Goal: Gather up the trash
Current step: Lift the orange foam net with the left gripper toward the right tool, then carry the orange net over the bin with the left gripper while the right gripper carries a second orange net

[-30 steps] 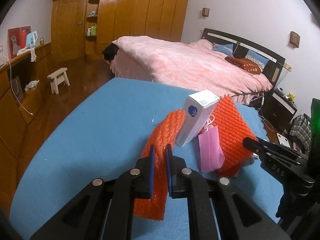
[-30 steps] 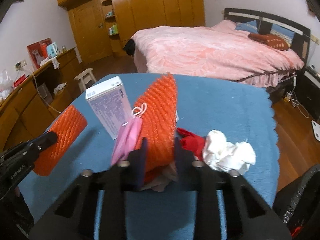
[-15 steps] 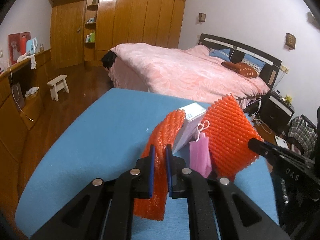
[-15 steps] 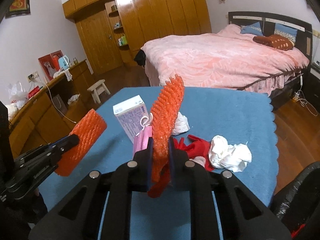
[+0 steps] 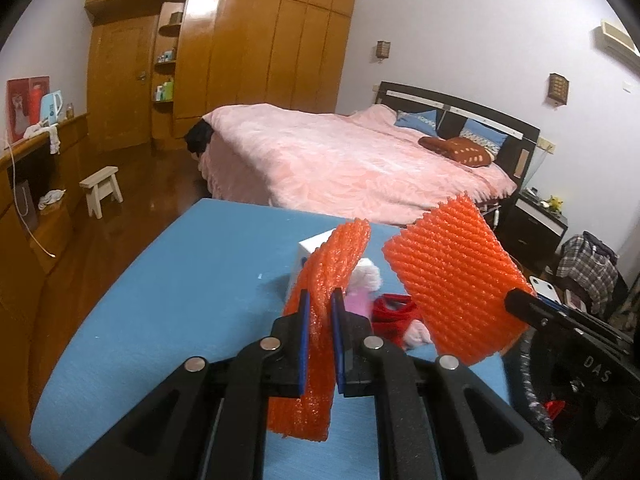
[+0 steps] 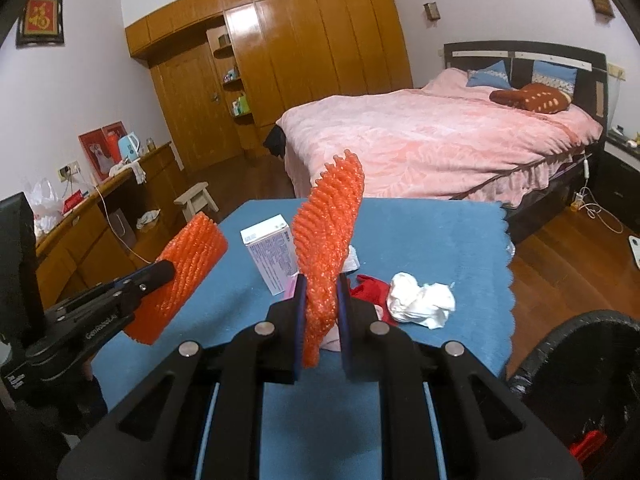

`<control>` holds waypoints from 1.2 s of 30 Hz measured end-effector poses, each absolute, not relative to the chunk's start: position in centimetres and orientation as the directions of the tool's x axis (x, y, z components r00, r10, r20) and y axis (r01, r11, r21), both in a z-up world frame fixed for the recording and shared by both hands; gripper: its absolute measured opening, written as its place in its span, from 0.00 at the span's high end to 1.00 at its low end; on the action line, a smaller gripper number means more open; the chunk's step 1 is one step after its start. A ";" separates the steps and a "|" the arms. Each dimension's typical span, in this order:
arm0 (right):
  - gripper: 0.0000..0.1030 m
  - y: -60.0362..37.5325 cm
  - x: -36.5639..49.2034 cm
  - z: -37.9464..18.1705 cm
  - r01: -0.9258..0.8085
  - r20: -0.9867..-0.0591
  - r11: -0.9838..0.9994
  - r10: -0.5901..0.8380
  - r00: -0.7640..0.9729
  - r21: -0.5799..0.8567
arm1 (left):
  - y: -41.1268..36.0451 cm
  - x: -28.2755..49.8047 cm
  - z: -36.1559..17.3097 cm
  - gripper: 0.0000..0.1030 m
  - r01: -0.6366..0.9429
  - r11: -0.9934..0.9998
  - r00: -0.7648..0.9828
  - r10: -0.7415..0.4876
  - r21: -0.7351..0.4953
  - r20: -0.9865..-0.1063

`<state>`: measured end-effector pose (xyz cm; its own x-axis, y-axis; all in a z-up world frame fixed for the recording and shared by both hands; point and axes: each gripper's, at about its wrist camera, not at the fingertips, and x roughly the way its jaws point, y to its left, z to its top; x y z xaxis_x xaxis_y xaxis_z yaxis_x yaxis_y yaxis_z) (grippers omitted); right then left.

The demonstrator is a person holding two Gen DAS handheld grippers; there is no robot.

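Observation:
Each gripper holds an orange foam net sleeve above the blue-covered table [image 5: 180, 280]. My left gripper [image 5: 319, 300] is shut on one orange sleeve [image 5: 332, 264], which hangs below the jaws. My right gripper [image 6: 321, 284] is shut on the other orange sleeve [image 6: 330, 224], standing up from the jaws; that sleeve [image 5: 452, 276] and the right gripper's fingers [image 5: 532, 306] show at the right of the left wrist view. On the table lie a white box [image 6: 268, 252], a pink mask [image 6: 290, 286], a red wrapper [image 6: 370, 286] and crumpled white tissue [image 6: 420, 300].
A black trash bag [image 6: 580, 380] gapes at the table's right front. A bed [image 6: 440, 140] with a pink cover stands beyond the table, a wooden wardrobe [image 6: 300, 60] behind it. A small stool [image 5: 102, 190] and a low sideboard [image 5: 24, 184] are on the left.
Both grippers have risen and pulled back with their orange sleeves. The right jaws closed on their sleeve and lifted it off the pile; the box and mask stayed on the table.

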<state>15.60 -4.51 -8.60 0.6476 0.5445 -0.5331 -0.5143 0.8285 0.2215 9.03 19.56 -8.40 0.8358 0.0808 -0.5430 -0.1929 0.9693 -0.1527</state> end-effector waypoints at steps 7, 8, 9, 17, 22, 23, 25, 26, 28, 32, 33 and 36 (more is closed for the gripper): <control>0.87 -7.3 14.2 -7.5 -0.482 -0.514 0.848 0.522 0.681 0.222 | 16.9 9.0 -7.6 0.90 -0.140 0.977 0.843 0.034 -0.159 -0.536; 0.87 -7.9 13.9 -7.4 -0.473 -0.512 0.853 0.514 0.689 0.219 | 16.5 9.0 -7.6 0.90 -0.131 0.978 0.844 0.025 -0.160 -0.535; 0.87 -8.3 13.7 -7.3 -0.467 -0.511 0.857 0.508 0.693 0.218 | 16.1 9.0 -7.5 0.90 -0.122 0.979 0.845 0.016 -0.163 -0.534; 0.87 -13.6 12.0 -7.0 -0.380 -0.508 0.901 0.431 0.745 0.208 | 12.0 9.2 -6.8 0.90 -0.025 0.986 0.850 -0.066 -0.166 -0.523; 0.87 -16.6 10.9 -7.1 -0.323 -0.512 0.925 0.380 0.770 0.201 | 8.5 9.3 -6.4 0.90 0.054 0.985 0.849 -0.132 -0.165 -0.511; 0.87 -17.2 10.8 -7.2 -0.311 -0.513 0.929 0.370 0.774 0.200 | 7.7 9.4 -6.3 0.90 0.071 0.984 0.849 -0.147 -0.165 -0.508; 0.87 -18.6 10.3 -7.1 -0.288 -0.515 0.938 0.347 0.784 0.192 | 6.4 9.5 -6.2 0.90 0.098 0.981 0.846 -0.170 -0.166 -0.505; 0.87 -19.3 10.0 -7.1 -0.278 -0.514 0.942 0.335 0.789 0.188 | 5.7 9.6 -6.2 0.90 0.112 0.979 0.844 -0.183 -0.169 -0.504; 0.87 -20.2 9.5 -7.1 -0.259 -0.515 0.948 0.317 0.796 0.183 | 4.1 9.8 -6.2 0.90 0.143 0.975 0.838 -0.212 -0.172 -0.503; 0.87 -22.9 8.6 -7.3 -0.206 -0.518 0.963 0.267 0.813 0.174 | 0.9 10.0 -6.1 0.90 0.213 0.963 0.823 -0.269 -0.166 -0.501; 0.87 -23.7 8.4 -7.5 -0.189 -0.521 0.967 0.252 0.816 0.171 | 0.4 10.0 -6.1 0.90 0.227 0.960 0.819 -0.280 -0.166 -0.501; 0.87 -25.6 7.7 -7.9 -0.145 -0.529 0.976 0.212 0.822 0.165 | -2.1 10.1 -6.5 0.90 0.289 0.943 0.796 -0.333 -0.167 -0.506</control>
